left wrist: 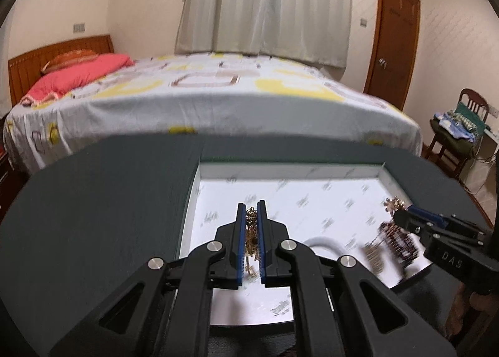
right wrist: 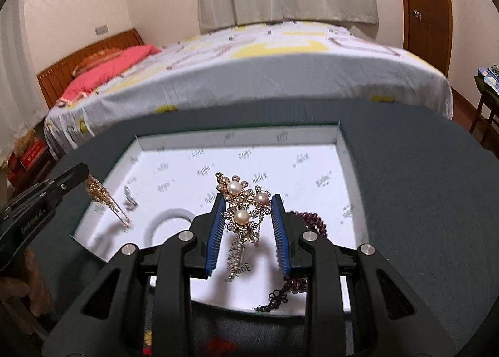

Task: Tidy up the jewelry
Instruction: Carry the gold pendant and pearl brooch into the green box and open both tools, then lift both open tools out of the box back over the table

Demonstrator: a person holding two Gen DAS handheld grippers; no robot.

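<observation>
Right wrist view first: a round dark grey-green surface (right wrist: 421,201) carries a shallow white cardboard tray with small grey printed lettering (right wrist: 280,163), and both grippers hang over it.

The right gripper (right wrist: 248,216) has its blue ribbed fingers (right wrist: 215,229) set narrow around a gold flower-shaped brooch with three pearls and rhinestones (right wrist: 241,212), whose crystal fringe dangles below. Whether both pads truly press on it I cannot tell from here; the right-hand one seems just off the metal. This piece looks light yet stiff in the body and fragile at the pearls and loose fringe, so I would take it by the metal stem, never by the stones.

Beside it, a dark garnet bead strand with a knotted cord end (right wrist: 312,232) lies partly on the tray floor; it should be limp and slippery, and best pinched at the knot.

In the left wrist view, the left gripper (left wrist: 252,232) has its fingers closed tight on a small gold filigree ornament with a thin pin (left wrist: 251,233), held above the tray. It is featherlight, and the pin looks easy to bend.
</observation>
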